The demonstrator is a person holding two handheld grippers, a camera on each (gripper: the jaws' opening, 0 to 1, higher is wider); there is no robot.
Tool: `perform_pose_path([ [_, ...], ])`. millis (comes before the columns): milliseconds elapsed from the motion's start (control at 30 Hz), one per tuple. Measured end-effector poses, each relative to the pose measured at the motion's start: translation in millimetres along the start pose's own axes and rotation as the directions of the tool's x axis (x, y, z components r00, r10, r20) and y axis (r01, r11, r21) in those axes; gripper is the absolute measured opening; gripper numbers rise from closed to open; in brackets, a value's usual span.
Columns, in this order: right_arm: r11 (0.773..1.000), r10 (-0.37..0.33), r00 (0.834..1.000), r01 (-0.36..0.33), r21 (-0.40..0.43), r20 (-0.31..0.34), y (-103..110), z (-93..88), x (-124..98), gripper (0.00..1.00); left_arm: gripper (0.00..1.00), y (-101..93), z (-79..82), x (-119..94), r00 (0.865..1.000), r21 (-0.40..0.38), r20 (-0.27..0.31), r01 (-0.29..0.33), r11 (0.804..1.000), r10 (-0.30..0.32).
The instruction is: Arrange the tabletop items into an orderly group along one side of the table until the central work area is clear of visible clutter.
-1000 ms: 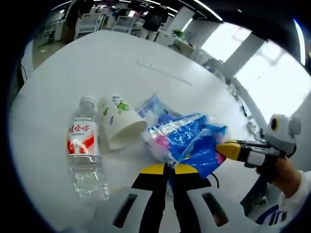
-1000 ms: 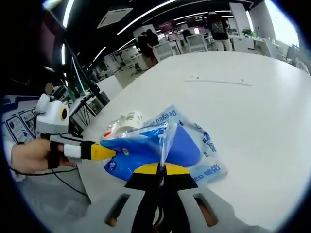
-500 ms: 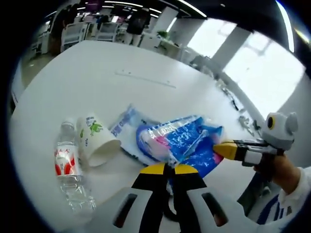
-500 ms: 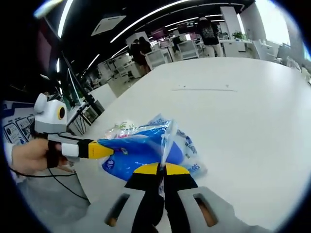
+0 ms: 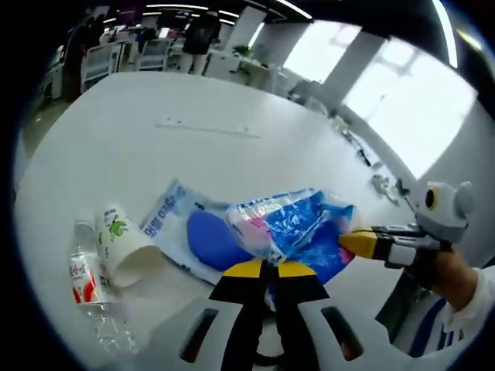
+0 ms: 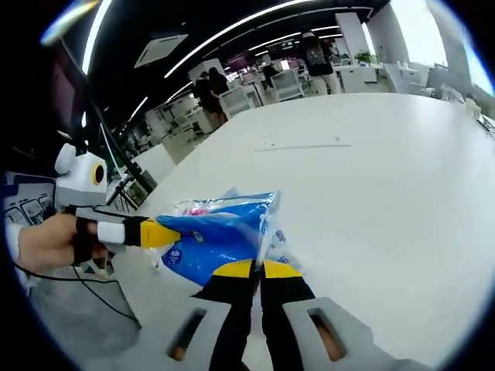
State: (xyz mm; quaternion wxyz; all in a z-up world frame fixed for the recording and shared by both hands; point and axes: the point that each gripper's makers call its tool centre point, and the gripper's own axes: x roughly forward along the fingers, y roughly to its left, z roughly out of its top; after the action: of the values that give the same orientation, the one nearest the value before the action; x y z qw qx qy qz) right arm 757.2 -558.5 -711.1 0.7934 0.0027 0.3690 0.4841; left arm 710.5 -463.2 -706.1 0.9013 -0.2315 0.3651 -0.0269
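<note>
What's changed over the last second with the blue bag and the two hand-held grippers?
The blue plastic bag has been lifted further off the white table, uncovering the flat blue-and-white packet beneath it. Both hand-held grippers, left and right, stay shut on the bag's opposite ends. The water bottle and paper cup still lie side by side, untouched.

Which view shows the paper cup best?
The left gripper view: the cup lies on its side beside the bottle, its open mouth visible. In the right gripper view, the blue bag covers that area.
</note>
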Motion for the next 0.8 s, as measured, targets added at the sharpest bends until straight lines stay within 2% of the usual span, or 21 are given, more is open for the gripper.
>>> perform_pose_path([
  [500, 0.999, -0.031, 0.999, 0.031, 0.044, 0.014, -39, -3.8, -25, 0.0, 0.0, -36.5, 1.0, 29, 0.998, 0.03, -0.036, 0.053, 0.998, -0.052],
  [800, 0.997, -0.052, 0.998, 0.05, 0.059, 0.029, -70, 4.2, -35, 0.0, 0.0, -59.2, 8.5, 50, 0.996, 0.055, -0.049, 0.076, 0.996, -0.074],
])
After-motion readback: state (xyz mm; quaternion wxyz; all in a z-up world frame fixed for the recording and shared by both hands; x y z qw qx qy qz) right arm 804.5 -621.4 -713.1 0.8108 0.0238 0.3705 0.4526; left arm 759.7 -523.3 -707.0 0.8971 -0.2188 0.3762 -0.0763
